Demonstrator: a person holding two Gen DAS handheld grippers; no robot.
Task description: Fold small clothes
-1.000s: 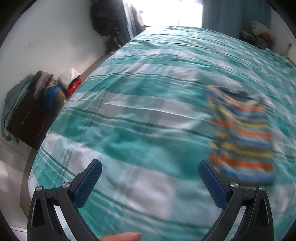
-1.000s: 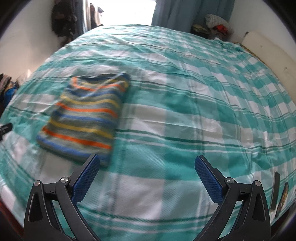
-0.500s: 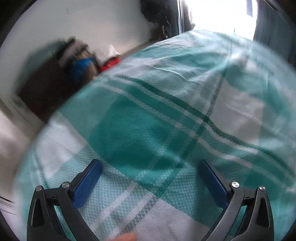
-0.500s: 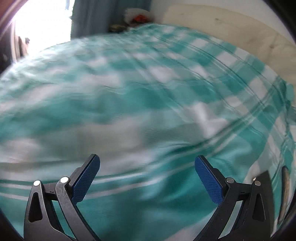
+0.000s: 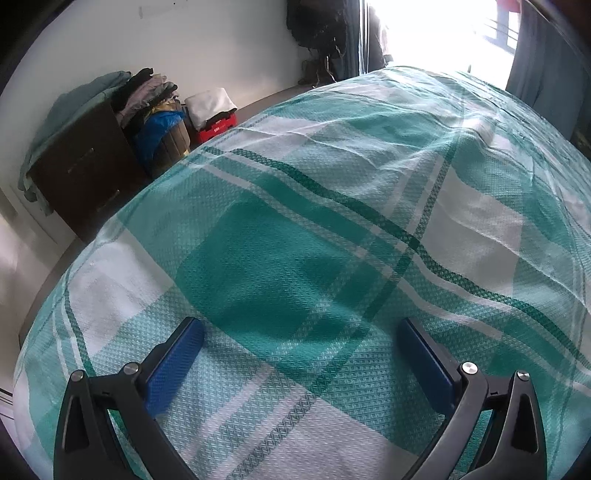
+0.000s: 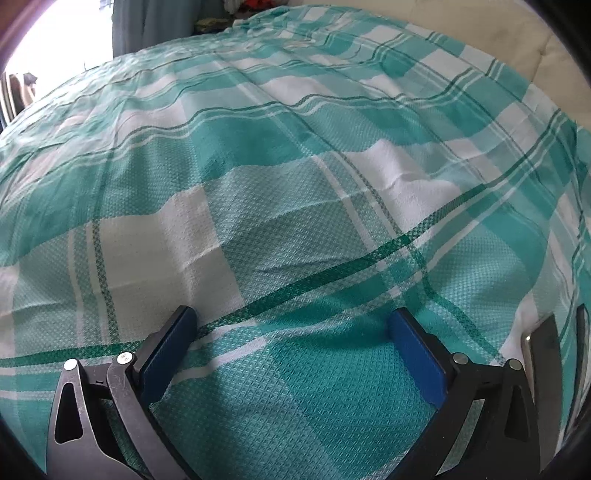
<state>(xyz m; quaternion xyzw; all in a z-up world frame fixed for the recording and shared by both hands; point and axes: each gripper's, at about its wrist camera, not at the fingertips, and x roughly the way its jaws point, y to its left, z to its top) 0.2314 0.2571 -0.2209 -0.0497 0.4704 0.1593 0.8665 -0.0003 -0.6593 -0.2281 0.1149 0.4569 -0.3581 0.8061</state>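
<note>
No garment shows in either view now. My left gripper [image 5: 301,332] is open and empty, low over the teal and white checked bedspread [image 5: 332,221] near the bed's left edge. My right gripper [image 6: 291,325] is open and empty, low over the same bedspread [image 6: 295,166] near the bed's right side. The folded striped sweater seen earlier is out of both views.
In the left wrist view a dark cabinet [image 5: 85,170] with piled clothes [image 5: 147,92] and a red crate [image 5: 218,127] stand against the wall beside the bed. In the right wrist view two dark flat objects [image 6: 546,354] lie at the bed's right edge, and a cream headboard [image 6: 480,33] stands behind.
Both grippers swung outward away from the folded striped sweater and dropped close to the bedspread. The sweater left both views. Both grippers stayed open.
</note>
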